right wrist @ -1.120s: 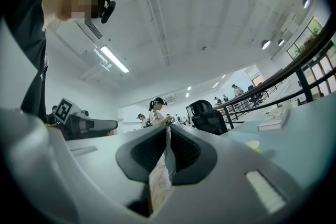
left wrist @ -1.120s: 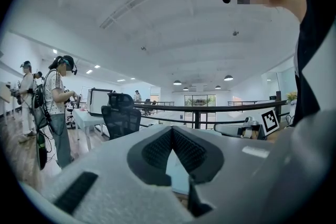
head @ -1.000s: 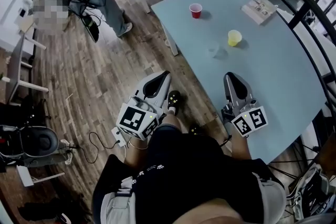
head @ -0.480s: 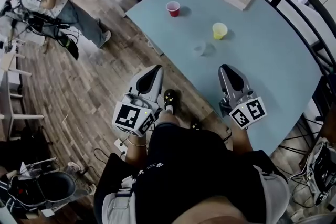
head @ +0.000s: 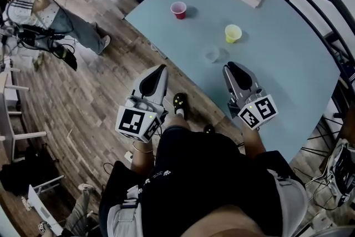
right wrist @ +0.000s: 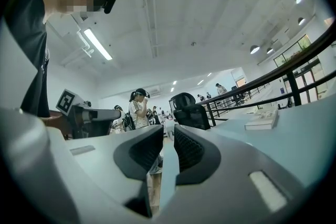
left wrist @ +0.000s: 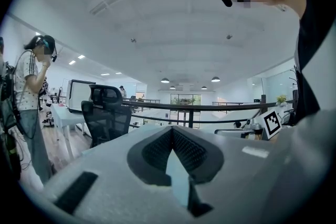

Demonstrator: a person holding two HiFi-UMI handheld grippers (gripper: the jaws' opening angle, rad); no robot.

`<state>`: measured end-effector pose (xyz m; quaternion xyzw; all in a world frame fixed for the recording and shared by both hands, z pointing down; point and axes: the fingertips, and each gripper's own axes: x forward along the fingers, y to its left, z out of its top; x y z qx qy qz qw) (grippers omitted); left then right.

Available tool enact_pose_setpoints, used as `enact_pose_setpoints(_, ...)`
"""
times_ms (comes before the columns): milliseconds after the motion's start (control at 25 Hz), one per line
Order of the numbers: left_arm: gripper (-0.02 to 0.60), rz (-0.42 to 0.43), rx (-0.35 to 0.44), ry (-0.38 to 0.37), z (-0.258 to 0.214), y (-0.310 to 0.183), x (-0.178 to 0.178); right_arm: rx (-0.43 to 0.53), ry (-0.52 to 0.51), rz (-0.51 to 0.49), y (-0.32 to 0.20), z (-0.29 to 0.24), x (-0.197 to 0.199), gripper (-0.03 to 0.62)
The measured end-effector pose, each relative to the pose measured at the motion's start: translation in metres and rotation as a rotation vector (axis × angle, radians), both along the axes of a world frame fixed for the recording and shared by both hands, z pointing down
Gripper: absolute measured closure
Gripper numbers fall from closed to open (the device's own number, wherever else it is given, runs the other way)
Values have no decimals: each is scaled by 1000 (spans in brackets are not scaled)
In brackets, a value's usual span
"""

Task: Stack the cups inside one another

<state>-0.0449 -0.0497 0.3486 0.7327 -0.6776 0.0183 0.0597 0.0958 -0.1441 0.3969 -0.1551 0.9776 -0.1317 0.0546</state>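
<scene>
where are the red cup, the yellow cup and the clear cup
red cup (head: 178, 10): head view, on its open top
yellow cup (head: 233, 34): head view, on its open top
clear cup (head: 211, 54): head view, on the cup's middle

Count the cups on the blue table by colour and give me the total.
red cup: 1
yellow cup: 1
clear cup: 1
Total: 3 cups, all standing apart, none stacked yet.
</scene>
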Motion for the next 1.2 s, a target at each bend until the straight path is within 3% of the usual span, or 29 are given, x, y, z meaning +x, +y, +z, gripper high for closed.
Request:
enact_pose_setpoints(360,591,9,-18,-1,1,-21,-41,-4,67,31,-24,20,-40,499)
enact_pose_setpoints(720,591,33,-30,21,3,-48,-78,-16,218,84,-48,64,-72,395)
enact_pose_setpoints(960,591,64,-50,36,12,-65,-97,-21,349,135,-61,102,-83,305)
enact_pose_setpoints(1200,591,97,-61,37,18,-73,-106,-23,447,175,-70,130,-84,255)
